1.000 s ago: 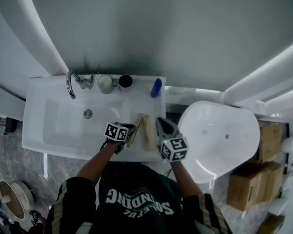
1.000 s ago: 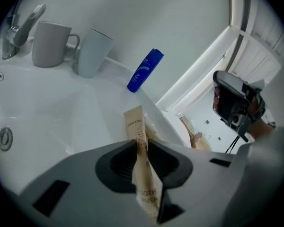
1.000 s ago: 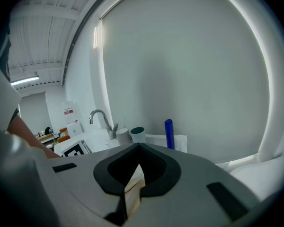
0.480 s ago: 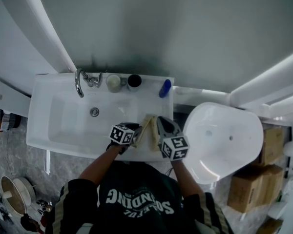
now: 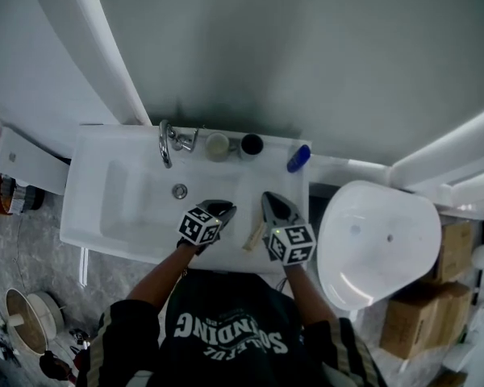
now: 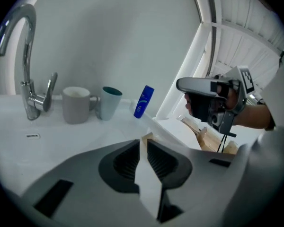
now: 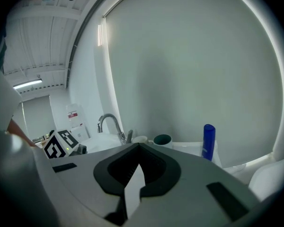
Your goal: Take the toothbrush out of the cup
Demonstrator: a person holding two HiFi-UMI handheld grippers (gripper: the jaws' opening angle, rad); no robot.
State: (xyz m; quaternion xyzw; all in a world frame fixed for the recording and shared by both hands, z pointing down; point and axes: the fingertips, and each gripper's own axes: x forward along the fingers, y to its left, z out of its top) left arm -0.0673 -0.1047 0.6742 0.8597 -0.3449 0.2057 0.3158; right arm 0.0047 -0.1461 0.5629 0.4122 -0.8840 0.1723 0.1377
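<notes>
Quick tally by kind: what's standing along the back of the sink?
Faucet: 1
Cups: 2 (pale mug, teal cup)
Blue bottle: 1
Total: 4

Along the back ledge of the white ceramic washbasin (image 5: 121, 216), left to right: chrome curved tap (image 5: 164, 142), pale mug (image 5: 218, 146), teal cup (image 5: 252, 144), blue plastic bottle (image 5: 298, 158) — the white toilet (image 5: 379, 244) stands right of the basin.
</notes>
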